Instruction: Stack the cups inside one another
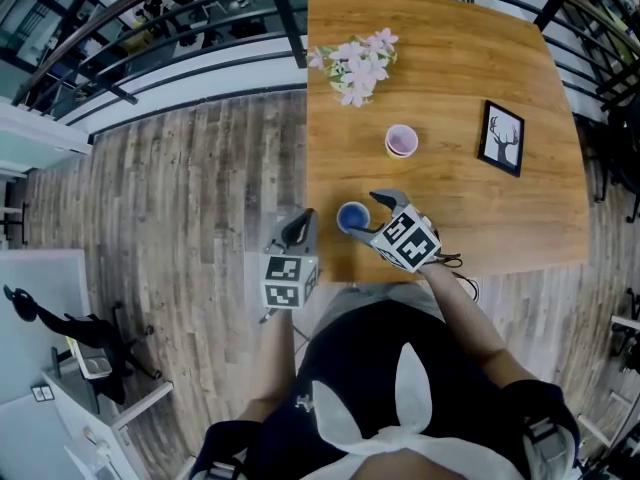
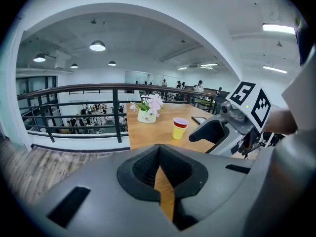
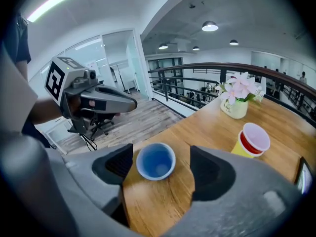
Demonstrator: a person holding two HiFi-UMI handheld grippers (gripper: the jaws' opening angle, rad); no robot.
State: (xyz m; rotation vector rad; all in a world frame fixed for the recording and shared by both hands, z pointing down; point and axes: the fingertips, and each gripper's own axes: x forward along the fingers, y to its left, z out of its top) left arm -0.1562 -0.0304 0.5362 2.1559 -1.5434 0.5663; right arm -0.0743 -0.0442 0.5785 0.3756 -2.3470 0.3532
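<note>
A blue cup (image 1: 352, 217) stands upright near the front left corner of the wooden table (image 1: 450, 58). My right gripper (image 1: 372, 215) is open, and the blue cup (image 3: 155, 161) sits between its fingertips, with gaps on both sides. A yellow cup with a red inside and a white rim (image 1: 401, 141) stands further back; it also shows in the right gripper view (image 3: 253, 140) and the left gripper view (image 2: 179, 128). My left gripper (image 1: 298, 230) hangs just off the table's left edge. Its jaws (image 2: 160, 174) are shut on nothing.
A white vase of pink flowers (image 1: 355, 65) stands at the table's back left. A black picture frame (image 1: 501, 137) lies to the right. A dark railing (image 2: 74, 90) runs beyond the table, and wooden floor (image 1: 200, 198) lies to the left.
</note>
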